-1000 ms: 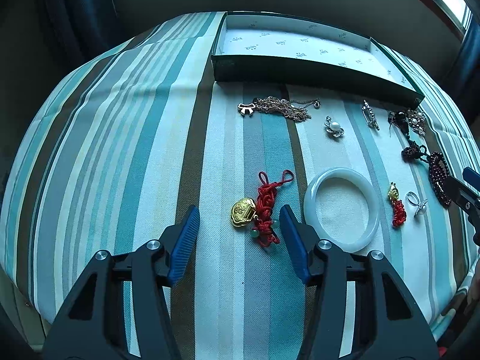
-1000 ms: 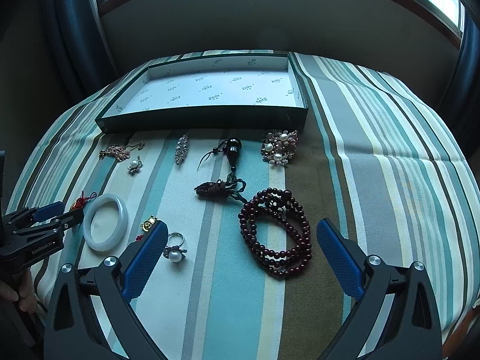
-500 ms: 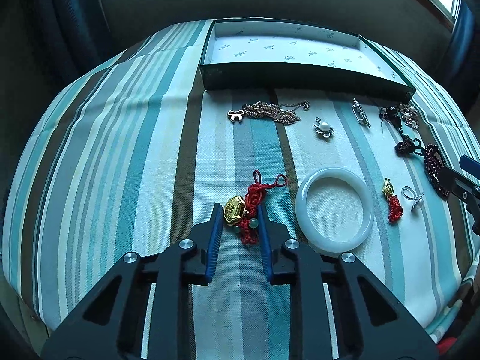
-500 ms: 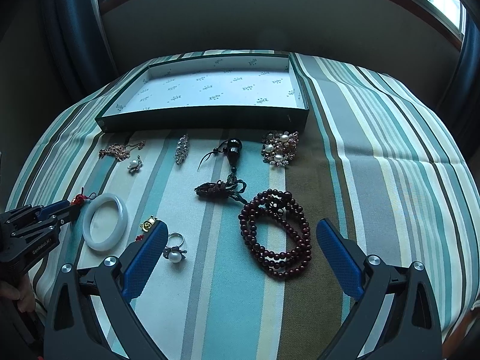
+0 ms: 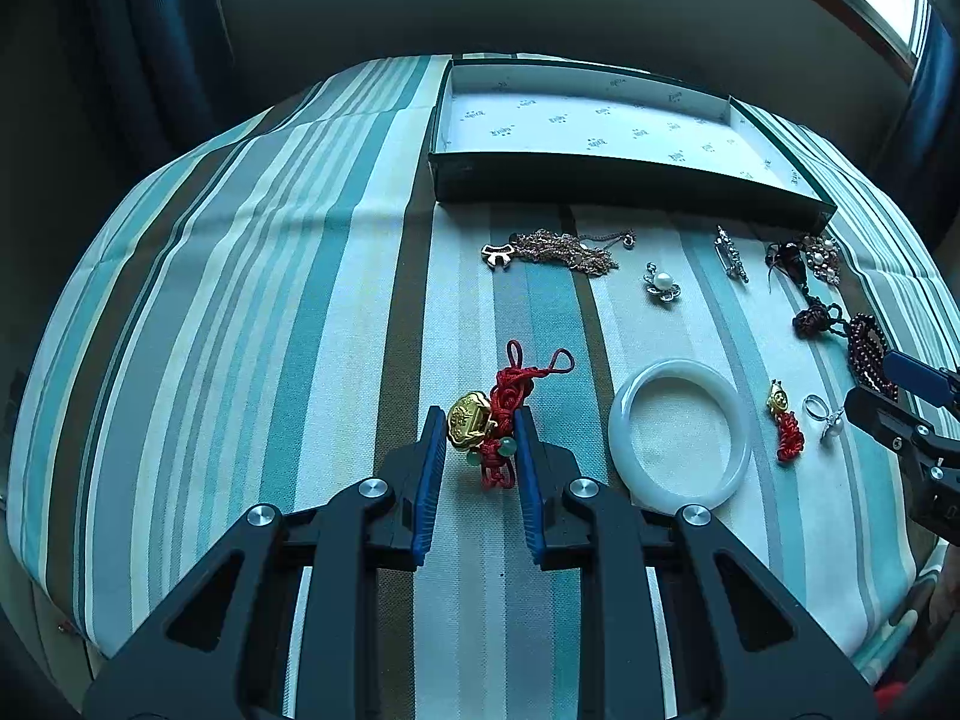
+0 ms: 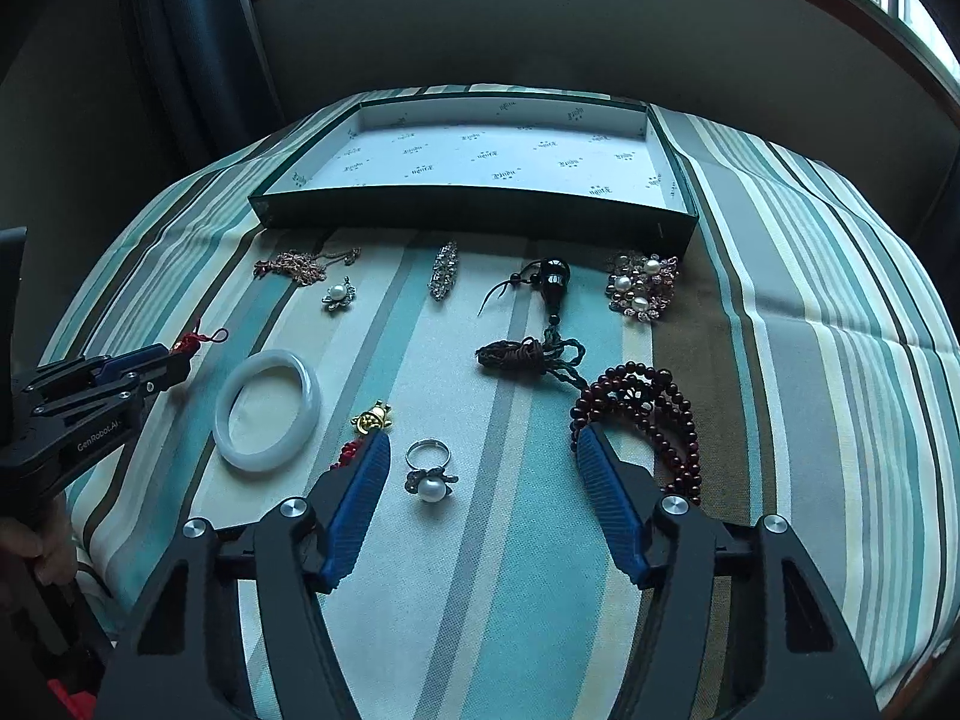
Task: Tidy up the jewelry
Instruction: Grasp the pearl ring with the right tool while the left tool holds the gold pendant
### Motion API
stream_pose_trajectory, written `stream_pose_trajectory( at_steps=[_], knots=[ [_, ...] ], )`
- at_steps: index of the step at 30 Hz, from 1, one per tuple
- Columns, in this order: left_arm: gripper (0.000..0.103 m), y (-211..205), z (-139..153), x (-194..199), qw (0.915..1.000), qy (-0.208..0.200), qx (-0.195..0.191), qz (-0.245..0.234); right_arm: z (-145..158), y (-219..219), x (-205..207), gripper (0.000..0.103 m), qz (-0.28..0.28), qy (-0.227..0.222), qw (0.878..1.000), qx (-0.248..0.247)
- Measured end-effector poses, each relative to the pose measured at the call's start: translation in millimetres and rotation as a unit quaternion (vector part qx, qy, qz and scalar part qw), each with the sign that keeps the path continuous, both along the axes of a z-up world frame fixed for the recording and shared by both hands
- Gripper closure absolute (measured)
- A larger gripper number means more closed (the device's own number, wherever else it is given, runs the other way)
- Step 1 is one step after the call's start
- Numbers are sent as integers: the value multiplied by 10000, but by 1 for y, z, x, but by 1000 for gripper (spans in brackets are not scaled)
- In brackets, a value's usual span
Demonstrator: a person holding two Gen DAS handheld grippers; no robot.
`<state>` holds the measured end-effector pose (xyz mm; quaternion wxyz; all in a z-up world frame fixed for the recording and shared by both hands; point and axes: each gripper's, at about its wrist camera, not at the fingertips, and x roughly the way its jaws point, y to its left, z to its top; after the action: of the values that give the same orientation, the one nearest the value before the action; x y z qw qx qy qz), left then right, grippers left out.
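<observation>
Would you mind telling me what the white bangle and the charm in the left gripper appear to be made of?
White bangle: probably jade or glass, since it looks milky, translucent and glossy. Charm, pinched by the left gripper: a shiny gold-coloured plaque, likely metal or plated, on matte red knotted cord with small green beads, stone or glass.

both wrist views look down, sharing the bangle (image 5: 678, 432).

"GenRobot.AI" on left tool (image 6: 157, 367)
</observation>
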<state>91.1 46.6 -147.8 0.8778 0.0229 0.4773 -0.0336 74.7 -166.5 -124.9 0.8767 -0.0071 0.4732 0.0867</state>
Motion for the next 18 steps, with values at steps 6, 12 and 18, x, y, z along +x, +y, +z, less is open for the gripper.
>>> stream_pose_trajectory(
  at_steps=[6, 12, 18],
  knots=[
    [80, 1, 1, -1, 10000, -16, 7, 31, -9, 8, 0, 68, 264, 234, 9992, 194],
    [80, 1, 1, -1, 10000, -22, -3, 17, -20, 11, 2, 73, 335, 395, 9985, 179],
    [80, 0, 1, -1, 10000, -15, 0, 11, -21, 14, 0, 81, 453, 362, 9983, 16]
  ],
)
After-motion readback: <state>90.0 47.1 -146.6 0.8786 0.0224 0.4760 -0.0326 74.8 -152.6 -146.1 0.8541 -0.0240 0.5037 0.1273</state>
